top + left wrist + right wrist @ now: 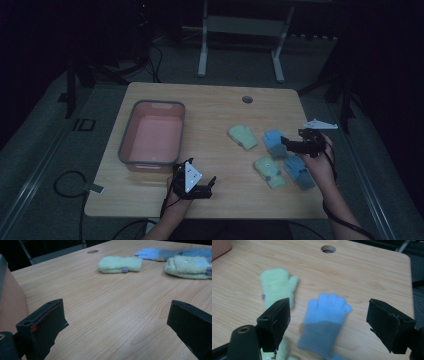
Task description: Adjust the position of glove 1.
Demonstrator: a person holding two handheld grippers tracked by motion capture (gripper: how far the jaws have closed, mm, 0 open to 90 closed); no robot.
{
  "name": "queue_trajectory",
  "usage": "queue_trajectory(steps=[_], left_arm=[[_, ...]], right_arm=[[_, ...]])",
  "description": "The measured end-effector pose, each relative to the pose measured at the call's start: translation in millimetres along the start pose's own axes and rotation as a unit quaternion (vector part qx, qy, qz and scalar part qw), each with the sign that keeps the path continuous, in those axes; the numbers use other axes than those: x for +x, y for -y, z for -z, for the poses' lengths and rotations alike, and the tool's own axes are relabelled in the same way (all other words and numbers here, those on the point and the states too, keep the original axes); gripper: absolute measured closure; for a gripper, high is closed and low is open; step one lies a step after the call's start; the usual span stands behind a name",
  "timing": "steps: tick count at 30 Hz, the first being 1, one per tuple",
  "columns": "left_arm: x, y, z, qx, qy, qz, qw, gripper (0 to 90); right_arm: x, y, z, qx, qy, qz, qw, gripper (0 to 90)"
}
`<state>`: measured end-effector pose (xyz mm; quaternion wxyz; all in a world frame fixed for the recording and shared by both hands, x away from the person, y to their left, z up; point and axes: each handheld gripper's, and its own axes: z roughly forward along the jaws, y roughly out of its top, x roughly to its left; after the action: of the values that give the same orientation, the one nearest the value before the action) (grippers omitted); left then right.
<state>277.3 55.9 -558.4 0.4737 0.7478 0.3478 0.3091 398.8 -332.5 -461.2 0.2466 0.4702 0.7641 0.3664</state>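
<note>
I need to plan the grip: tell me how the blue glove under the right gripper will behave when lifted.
The blue glove looks knitted and lies flat, so it will probably droop from the jaws. It seems light. Its fuzzy surface should resist slipping. The right gripper hangs open above it.

My left gripper sits low over the wooden table, and its two black jaws are wide apart with bare wood between them. At 12 o'clock lies a green mitten. At 2 o'clock lies another green mitten, with a blue glove just behind it. At 9 o'clock I see the pink bin wall. A round hole is at 11 o'clock.
</note>
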Motion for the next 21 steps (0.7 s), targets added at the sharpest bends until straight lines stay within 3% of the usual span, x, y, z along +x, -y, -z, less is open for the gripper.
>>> queue_trajectory(steps=[4, 12, 21], left_arm=[[0.1, 0.1, 0.1, -0.001, 0.001, 0.001, 1.0, 1.8], [0.4, 0.1, 0.2, -0.002, 0.003, 0.001, 1.0, 1.7], [1.1, 0.3, 0.4, -0.003, 0.007, 0.003, 1.0, 1.8]], right_arm=[[11.2, -8.3, -15.3, 0.008, -0.022, 0.013, 0.9996, 19.0], [26.9, -16.3, -39.5, 0.021, -0.044, 0.029, 0.9984, 20.9], [49.9, -26.2, -81.8, 0.044, -0.078, 0.054, 0.9945, 25.2]])
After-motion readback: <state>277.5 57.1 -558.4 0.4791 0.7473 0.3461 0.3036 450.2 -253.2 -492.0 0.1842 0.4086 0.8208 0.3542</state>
